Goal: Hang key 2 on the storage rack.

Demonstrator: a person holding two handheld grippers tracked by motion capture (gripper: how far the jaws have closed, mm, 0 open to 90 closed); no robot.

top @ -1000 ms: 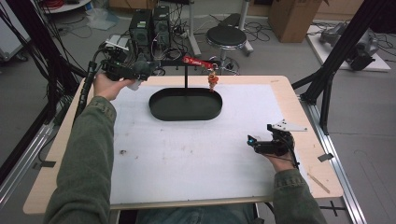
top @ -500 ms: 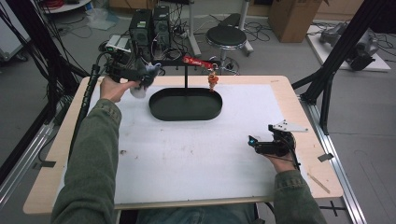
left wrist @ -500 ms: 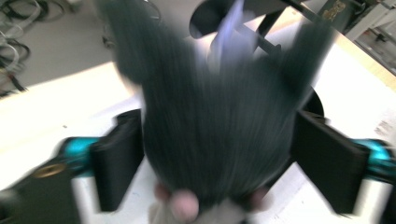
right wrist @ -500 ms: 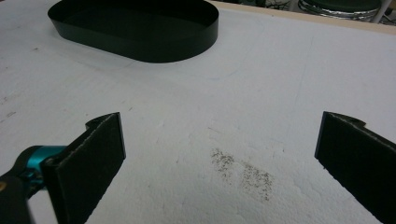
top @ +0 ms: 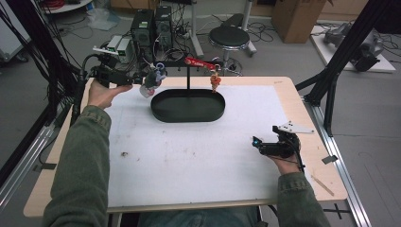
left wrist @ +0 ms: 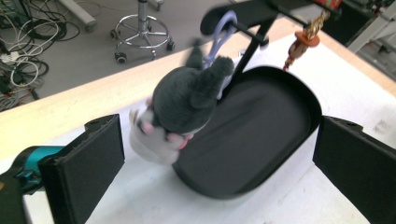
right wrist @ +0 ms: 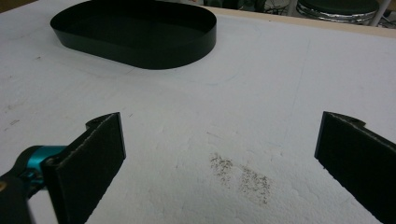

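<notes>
A grey and white plush toy hangs by a purple loop from the left arm of a black stand. The stand rises over a black oval tray. An orange charm hangs from the stand's red right arm. My left gripper sits just left of the toy. Its jaws have just been opening and stand wide, with the toy hanging free beyond them, untouched. My right gripper rests open on the white mat at the right, nothing between its jaws.
A white mat covers most of the wooden table. Dark specks mark the mat in front of the right gripper. Beyond the far table edge stand a stool, computer boxes and cables.
My left gripper's jaws have opened and let go of the plush toy, and the hand has drawn back to the left. The toy now hangs from the stand. The right hand has stayed still.
</notes>
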